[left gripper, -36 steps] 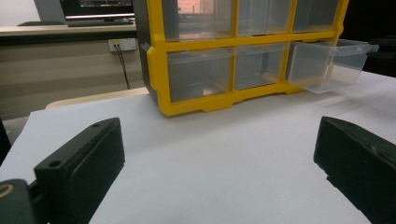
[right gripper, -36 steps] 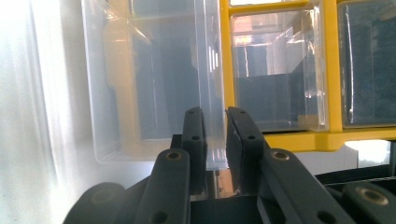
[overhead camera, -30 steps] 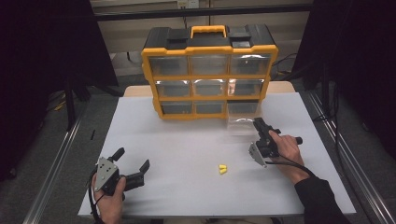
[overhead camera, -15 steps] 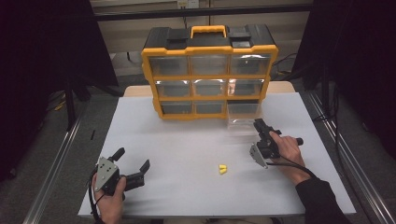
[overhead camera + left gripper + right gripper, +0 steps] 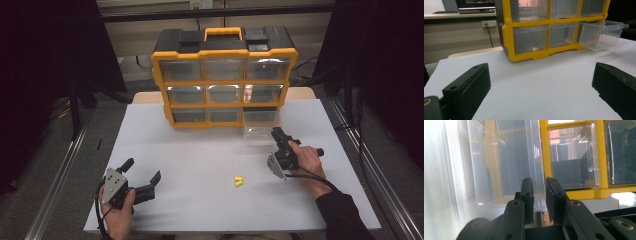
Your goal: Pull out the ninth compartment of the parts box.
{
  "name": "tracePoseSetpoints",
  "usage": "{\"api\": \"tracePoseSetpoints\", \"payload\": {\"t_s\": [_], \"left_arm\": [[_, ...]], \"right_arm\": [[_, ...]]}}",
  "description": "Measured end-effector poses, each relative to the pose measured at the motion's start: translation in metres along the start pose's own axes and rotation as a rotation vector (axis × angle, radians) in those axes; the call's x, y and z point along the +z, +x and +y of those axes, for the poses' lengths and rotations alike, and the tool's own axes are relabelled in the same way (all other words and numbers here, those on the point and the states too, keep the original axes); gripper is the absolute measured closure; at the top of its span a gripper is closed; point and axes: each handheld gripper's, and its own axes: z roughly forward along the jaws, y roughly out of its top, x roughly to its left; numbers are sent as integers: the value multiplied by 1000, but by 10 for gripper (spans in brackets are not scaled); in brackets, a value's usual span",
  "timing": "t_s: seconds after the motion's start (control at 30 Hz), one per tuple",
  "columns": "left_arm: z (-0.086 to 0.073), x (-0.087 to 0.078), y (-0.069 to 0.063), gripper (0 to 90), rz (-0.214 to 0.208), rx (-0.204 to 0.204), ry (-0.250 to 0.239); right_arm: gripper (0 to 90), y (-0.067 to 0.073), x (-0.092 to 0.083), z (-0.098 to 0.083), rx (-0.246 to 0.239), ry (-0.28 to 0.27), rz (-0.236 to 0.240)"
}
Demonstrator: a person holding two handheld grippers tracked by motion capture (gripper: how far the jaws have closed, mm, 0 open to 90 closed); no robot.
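Your right claw point(image 5: 539, 195) grips the front lip of the clear plastic pull-out drawer point(image 5: 506, 165) at the bottom-right slot of the yellow-and-black plastic organiser cabinet point(image 5: 223, 80). Jaws stand narrow, pads pressed on either side of the thin lip; nothing else is between them. In the high view the right claw point(image 5: 278, 145) lies roughly level w/ the tabletop and points at the cabinet. That pose fits the job: the lip is the one part of the drawer front thin enough to pinch, and a level grip lets you slide the drawer along its rails w/o tilting it.

Drawer position: partly pulled out of its slot, projecting toward you over the white tabletop point(image 5: 200, 150). The left gripper view shows the drawer point(image 5: 602, 35) sticking out past the cabinet face, apparently empty.

Two small yellow pieces point(image 5: 238, 181) lie together on the tabletop, in front of the cabinet, between your hands and nearer the right one. Prob. these are the items meant for the open drawer, which would explain why the drawer is held out. Their exact type is too small to tell.

Your left claw point(image 5: 142, 177) rests low at the near-left part of the tabletop, well apart from the cabinet and pieces. Jaws wide, holding nothing, touching nothing; it is parked clear of the work and ready for a pick.
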Motion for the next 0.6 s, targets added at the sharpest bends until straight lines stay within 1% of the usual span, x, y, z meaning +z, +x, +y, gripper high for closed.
{"api": "tracePoseSetpoints", "payload": {"t_s": [0.03, 0.1, 0.2, 0.27, 0.3, 0.33, 0.37, 0.4, 0.43, 0.47, 0.5, 0.53, 0.57, 0.6], "left_arm": [[0, 0, 0, 19, -1, -8, -3], [0, 0, 0, 19, 0, -8, -4], [0, 0, 0, 19, -1, -8, -3], [0, 0, 0, 19, -1, -6, -3], [0, 0, 0, 19, -2, -6, -2], [0, 0, 0, 19, -2, -4, -1], [0, 0, 0, 19, -1, 0, 0], [0, 0, 0, 19, 1, 4, 1], [0, 0, 0, 19, 1, 2, 0], [0, 0, 0, 19, 1, 2, 0], [0, 0, 0, 19, 1, 3, 0], [0, 0, 0, 19, 1, 3, 2], [0, 0, 0, 19, 1, 1, 2], [0, 0, 0, 19, 1, 1, 1]], "right_arm": [[765, 0, 0, 0, 11, 1, 2], [755, -1, 0, 0, 26, 0, 6], [737, -2, 0, -1, 81, 2, 17], [702, -4, 1, -2, 103, 3, 22], [684, -3, 1, -2, 131, 6, 24], [674, -4, 1, -2, 140, 3, 28], [656, -4, 1, -2, 171, 3, 32], [621, -4, 1, -3, 188, -2, 35], [562, -5, 2, -3, 237, -2, 39], [562, -5, 2, -3, 237, -2, 39], [546, -6, 2, -3, 272, -1, 40], [500, -8, 2, -5, 349, -8, 57], [500, -8, 2, -5, 349, -8, 57], [454, -9, 3, -6, 391, -6, 62]]}}
